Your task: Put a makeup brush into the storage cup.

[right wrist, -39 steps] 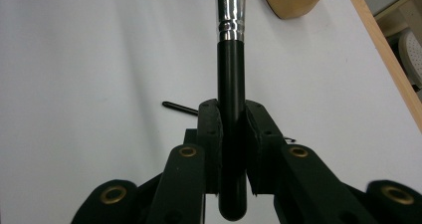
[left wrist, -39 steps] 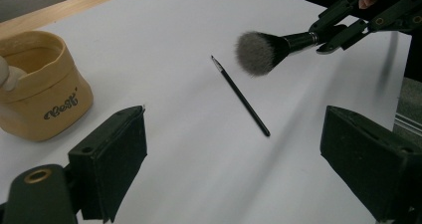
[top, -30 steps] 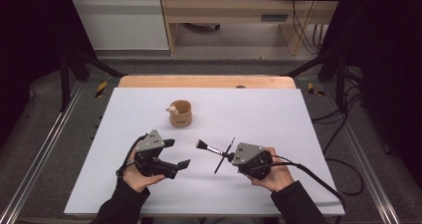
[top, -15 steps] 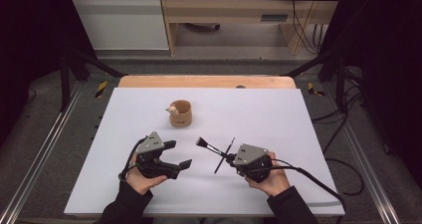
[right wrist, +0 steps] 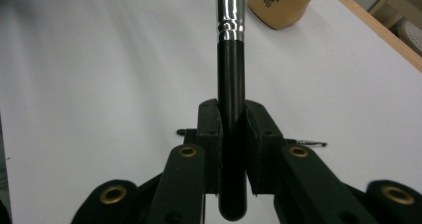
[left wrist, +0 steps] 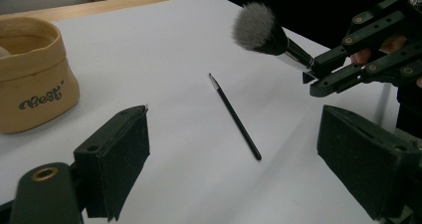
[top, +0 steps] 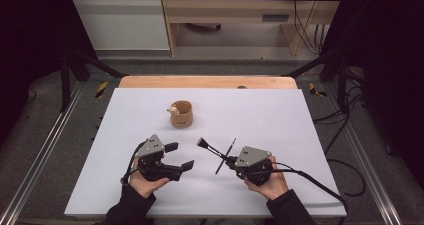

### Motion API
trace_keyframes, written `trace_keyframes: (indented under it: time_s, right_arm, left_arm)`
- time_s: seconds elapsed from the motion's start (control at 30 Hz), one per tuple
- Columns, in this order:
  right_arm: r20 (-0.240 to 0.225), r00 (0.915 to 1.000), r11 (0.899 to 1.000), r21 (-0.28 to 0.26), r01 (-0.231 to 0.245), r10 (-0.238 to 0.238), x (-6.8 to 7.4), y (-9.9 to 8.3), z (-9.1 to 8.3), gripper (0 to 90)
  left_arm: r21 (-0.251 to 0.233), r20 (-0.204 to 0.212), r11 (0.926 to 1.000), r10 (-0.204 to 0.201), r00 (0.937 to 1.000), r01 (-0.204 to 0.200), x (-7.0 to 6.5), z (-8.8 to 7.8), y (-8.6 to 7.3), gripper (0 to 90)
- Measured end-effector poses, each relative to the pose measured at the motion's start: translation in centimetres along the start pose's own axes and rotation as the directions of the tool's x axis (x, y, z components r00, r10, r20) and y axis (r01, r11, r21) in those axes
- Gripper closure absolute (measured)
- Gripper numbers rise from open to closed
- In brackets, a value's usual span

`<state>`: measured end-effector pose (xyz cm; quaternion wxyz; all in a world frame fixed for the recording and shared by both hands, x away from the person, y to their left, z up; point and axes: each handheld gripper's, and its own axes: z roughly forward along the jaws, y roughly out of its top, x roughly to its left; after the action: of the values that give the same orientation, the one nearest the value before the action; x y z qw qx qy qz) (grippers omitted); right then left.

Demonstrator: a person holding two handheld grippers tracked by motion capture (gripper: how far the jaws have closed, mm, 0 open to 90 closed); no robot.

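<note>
My right gripper (top: 231, 161) is shut on the black handle of a fluffy makeup brush (top: 205, 145), held just above the white table with its grey head pointing up-left. The right gripper view has the handle (right wrist: 232, 84) clamped between both pads of the gripper (right wrist: 232, 129). A thin black liner brush (top: 226, 156) lies flat on the table under that brush, seen also as the thin brush (left wrist: 235, 117) in the left gripper view. My left gripper (top: 179, 156) rests at the front left, open, with nothing between its jaws (left wrist: 244, 164). A tan fabric pouch (top: 181, 114) stands upright behind both grippers.
The white table top (top: 280, 115) ends in a wooden strip (top: 207, 81) at the far side. Metal frame rails (top: 45, 150) run along both sides, and cables (top: 310, 177) trail from the right gripper to the right. The pouch (left wrist: 32, 74) sits left of the left jaw.
</note>
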<state>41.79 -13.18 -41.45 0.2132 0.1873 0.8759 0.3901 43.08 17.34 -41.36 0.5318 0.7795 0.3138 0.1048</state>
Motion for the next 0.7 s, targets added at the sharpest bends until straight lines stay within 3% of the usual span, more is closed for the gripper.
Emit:
trace_keyframes:
  time_s: [0.7]
  right_arm:
    - [0.007,0.9981,0.997,-0.055,-0.061,0.062,0.13,0.04,0.21,79.2]
  left_arm:
    - [-0.059,0.029,0.9967,-0.054,0.9981,0.056,-0.54,0.78,-0.15,13.6]
